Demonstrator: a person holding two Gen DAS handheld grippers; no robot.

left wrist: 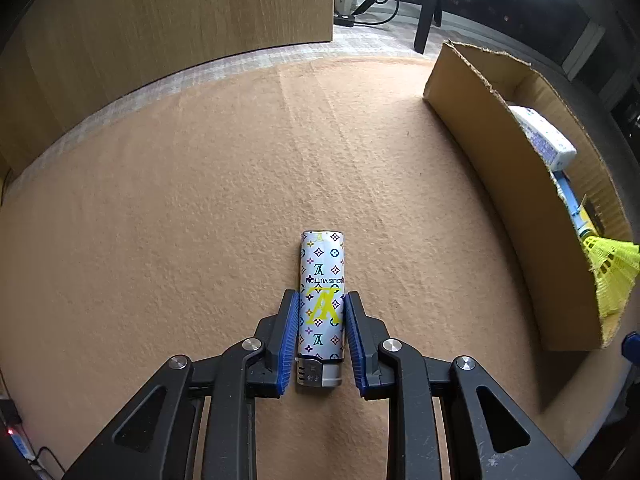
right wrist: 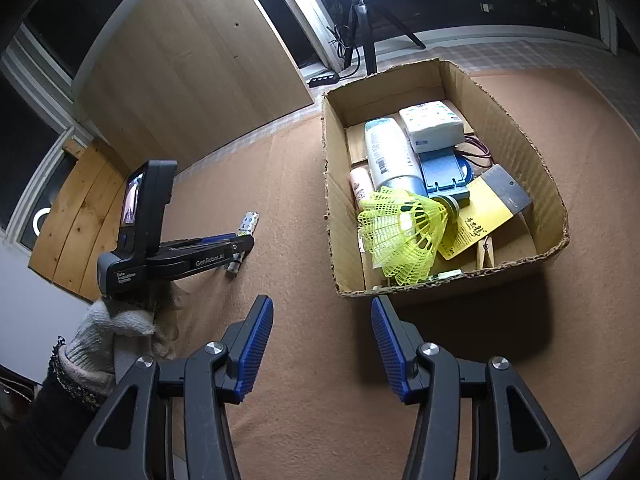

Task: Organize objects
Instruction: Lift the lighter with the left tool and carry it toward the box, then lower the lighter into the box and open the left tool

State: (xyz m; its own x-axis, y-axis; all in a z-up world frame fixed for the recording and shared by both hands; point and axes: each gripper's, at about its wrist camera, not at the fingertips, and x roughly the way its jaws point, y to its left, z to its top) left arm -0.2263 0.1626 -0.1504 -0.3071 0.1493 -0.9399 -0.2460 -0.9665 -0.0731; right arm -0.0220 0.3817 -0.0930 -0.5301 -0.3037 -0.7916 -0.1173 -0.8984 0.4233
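A white lighter with a coloured monogram print lies on the tan felt mat, its metal head towards me. My left gripper straddles it, the blue pads close on both sides with small gaps, so it is open around the lighter. The lighter and the left gripper also show in the right wrist view. My right gripper is open and empty, hovering just in front of the cardboard box, which holds a yellow shuttlecock, a white bottle and other items.
The box stands to the right of the lighter on the mat. A wooden panel stands behind the mat. A tripod and cables are beyond the box. A gloved hand holds the left gripper.
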